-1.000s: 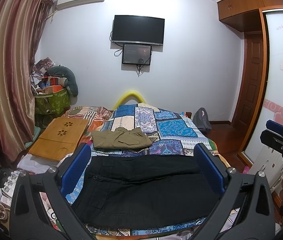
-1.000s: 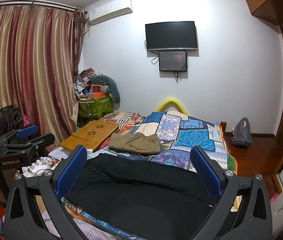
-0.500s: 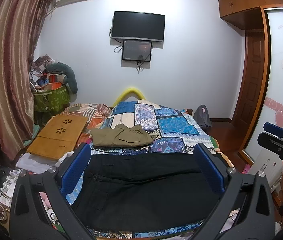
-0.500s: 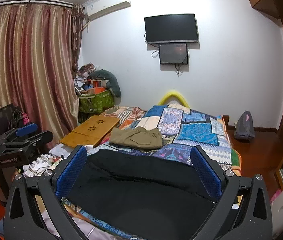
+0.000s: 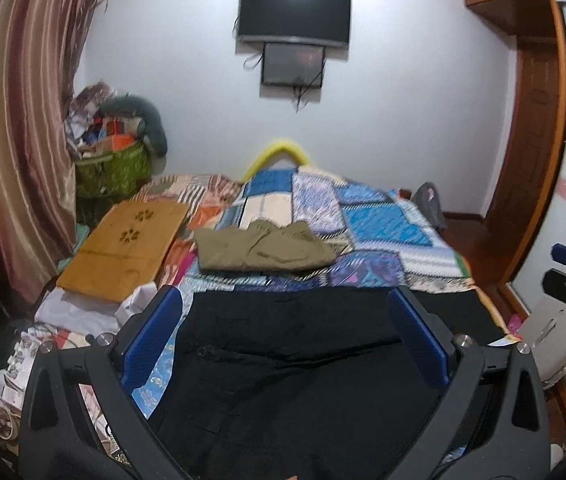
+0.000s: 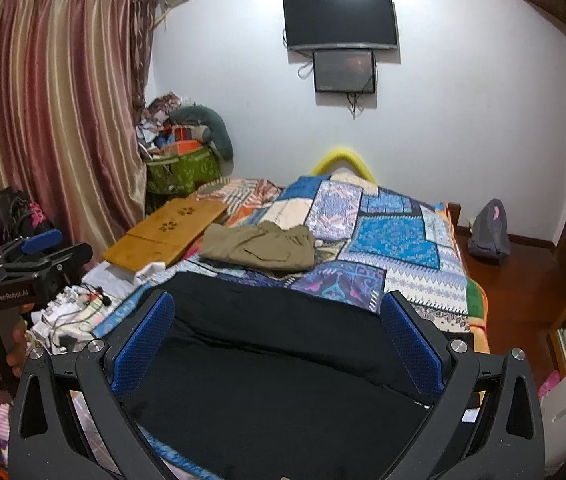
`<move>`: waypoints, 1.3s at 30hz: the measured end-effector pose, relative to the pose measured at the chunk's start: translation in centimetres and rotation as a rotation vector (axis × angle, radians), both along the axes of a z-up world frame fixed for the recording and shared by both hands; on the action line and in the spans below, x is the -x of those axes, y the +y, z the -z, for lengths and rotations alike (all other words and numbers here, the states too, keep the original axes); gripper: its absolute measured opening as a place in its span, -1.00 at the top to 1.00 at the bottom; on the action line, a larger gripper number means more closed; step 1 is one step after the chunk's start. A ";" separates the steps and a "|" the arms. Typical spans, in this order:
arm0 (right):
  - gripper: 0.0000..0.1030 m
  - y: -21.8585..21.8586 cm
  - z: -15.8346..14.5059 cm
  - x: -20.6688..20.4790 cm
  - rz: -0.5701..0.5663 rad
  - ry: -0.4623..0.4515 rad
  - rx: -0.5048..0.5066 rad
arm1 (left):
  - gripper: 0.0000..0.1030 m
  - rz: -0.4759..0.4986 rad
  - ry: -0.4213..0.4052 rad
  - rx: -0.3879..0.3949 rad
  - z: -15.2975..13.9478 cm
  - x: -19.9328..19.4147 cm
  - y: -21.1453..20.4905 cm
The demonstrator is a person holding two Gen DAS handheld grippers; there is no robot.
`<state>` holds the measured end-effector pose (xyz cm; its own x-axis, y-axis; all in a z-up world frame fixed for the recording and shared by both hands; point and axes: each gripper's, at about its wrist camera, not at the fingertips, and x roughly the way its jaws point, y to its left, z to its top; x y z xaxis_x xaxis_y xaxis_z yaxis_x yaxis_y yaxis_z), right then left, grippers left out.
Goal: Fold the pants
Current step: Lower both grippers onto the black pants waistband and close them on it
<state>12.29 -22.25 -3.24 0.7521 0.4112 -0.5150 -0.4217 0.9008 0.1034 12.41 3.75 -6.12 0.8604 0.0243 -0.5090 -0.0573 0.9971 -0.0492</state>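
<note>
Fingers (image 5: 151,340) of the left gripper (image 5: 283,340): standing spread wide, gripping nothing, hanging above the black pants (image 5: 295,380). Right gripper (image 6: 279,344): likewise gaping, empty. Black pants: lying flat across the near end of the bed (image 6: 403,248), on the patchwork quilt (image 5: 379,232). Olive pants (image 5: 263,250): lying already folded further up the bed. Risk, judged: a bite going too deep is likely catching quilt along with cloth; uneven grips are risking a skewed fold, dark fabric hiding the seams.
</note>
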 end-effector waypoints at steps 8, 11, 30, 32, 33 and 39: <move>-0.99 -1.0 4.7 -5.6 0.024 0.144 0.025 | -1.00 -0.039 0.099 -0.049 4.7 -6.7 2.2; -0.99 -1.7 6.8 -7.8 0.036 0.201 0.051 | -1.00 -0.046 0.117 -0.066 6.2 -9.1 3.6; -0.46 -1.9 15.3 -22.1 -0.049 0.390 0.233 | -0.45 -0.124 0.566 -0.014 19.5 -23.6 12.8; -0.44 -1.2 16.3 -23.5 -0.099 0.421 0.263 | -0.45 -0.123 0.610 -0.048 20.3 -24.6 12.8; -0.43 -0.9 16.8 -24.2 -0.119 0.432 0.277 | -0.45 -0.115 0.613 -0.051 20.5 -24.9 12.8; -0.39 0.9 19.7 -26.9 -0.234 0.480 0.348 | -0.33 -0.057 0.651 0.002 22.2 -26.7 13.4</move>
<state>39.15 -21.36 -22.98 0.3150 0.2846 -0.9054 -0.5907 0.8055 0.0477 39.15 17.17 -28.37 0.3736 0.0588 -0.9257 -0.1286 0.9916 0.0111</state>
